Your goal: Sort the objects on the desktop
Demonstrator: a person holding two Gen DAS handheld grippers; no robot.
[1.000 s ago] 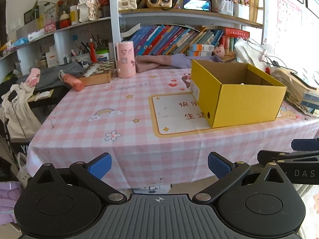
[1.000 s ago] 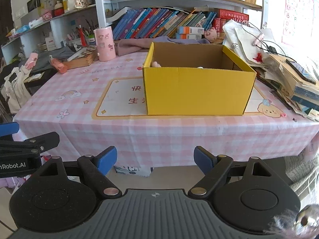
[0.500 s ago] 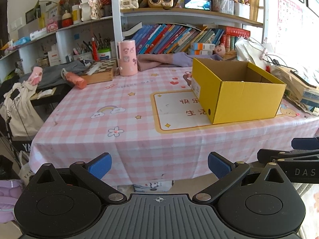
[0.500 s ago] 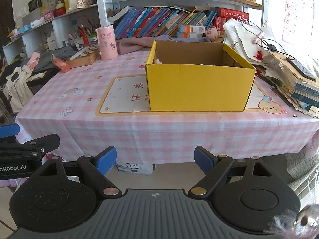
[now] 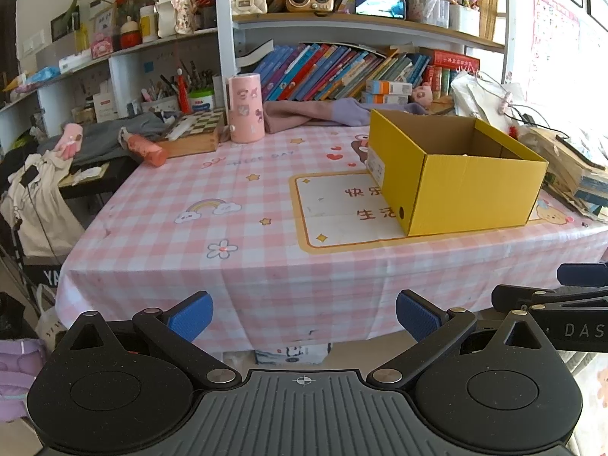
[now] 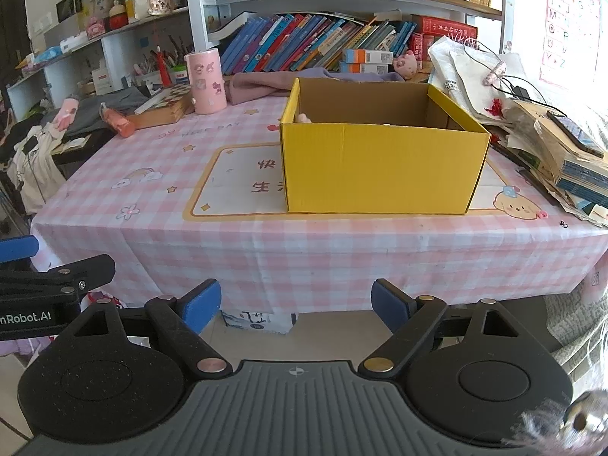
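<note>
I hold both grippers short of the near edge of the tabletop (image 5: 159, 235), each pointing down and forward across it.

Left gripper (image 5: 303, 313): its blue-padded fingers (image 5: 190, 315) stand wide apart with nothing between them. In the left wrist view they frame only the hanging front of the pink checked tablecloth (image 5: 266, 277).

Right gripper (image 6: 296, 302): its fingers (image 6: 201, 304) are likewise spread wide and hold nothing. From the left wrist view I see part of this gripper at the right edge of the frame.

Task item: the yellow cardboard box (image 6: 383, 169) stands upright and open-topped on the tabletop, partly over the printed panel with red characters (image 6: 235, 182). It lies well beyond both sets of fingers, with the tabletop's front edge between. In the right wrist view it sits almost straight ahead of the finger gap; in the left wrist view it sits ahead and to the right. A small pale pink object (image 6: 304, 117) shows just over the rim at the box's inner left corner; I cannot identify it.

Other items at the far side of the tabletop, well apart from the fingers:
- a pink cylindrical container (image 5: 246, 113), upright;
- a chequered wooden board box (image 5: 193, 133) beside it;
- a purple-pink cloth (image 5: 315, 114) behind the box;
- a stack of books and papers (image 6: 562, 159) to the right of the box.
</note>
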